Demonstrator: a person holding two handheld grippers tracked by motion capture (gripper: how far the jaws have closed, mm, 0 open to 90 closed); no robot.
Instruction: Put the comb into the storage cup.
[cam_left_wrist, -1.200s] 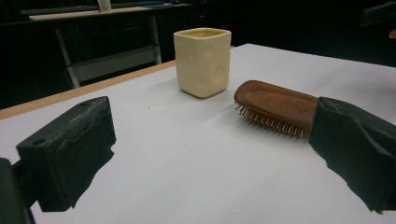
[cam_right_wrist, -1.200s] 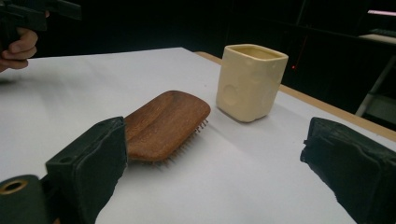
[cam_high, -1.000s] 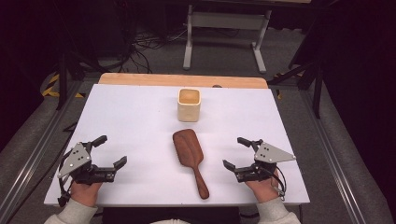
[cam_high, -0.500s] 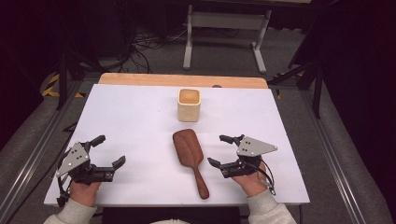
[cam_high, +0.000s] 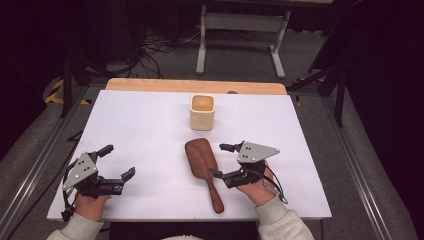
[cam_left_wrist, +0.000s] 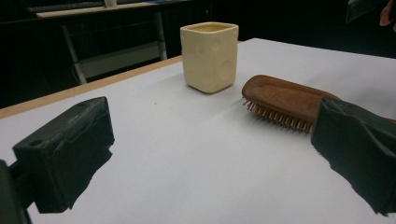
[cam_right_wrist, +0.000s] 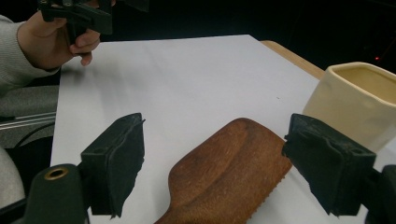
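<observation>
Your right tool (cam_high: 223, 160) is gaping wide beside the brush (cam_high: 202, 165), gripping nothing; your left tool (cam_high: 118, 161) likewise. The left gripper view is revealing bristles (cam_left_wrist: 275, 115).

The left gripper (cam_high: 119, 161) is held low at the near left of the table by the left hand (cam_high: 89, 204), its jaws spread wide. The right gripper (cam_high: 222, 161) is held by the right hand (cam_high: 256, 188), jaws likewise parted.
</observation>
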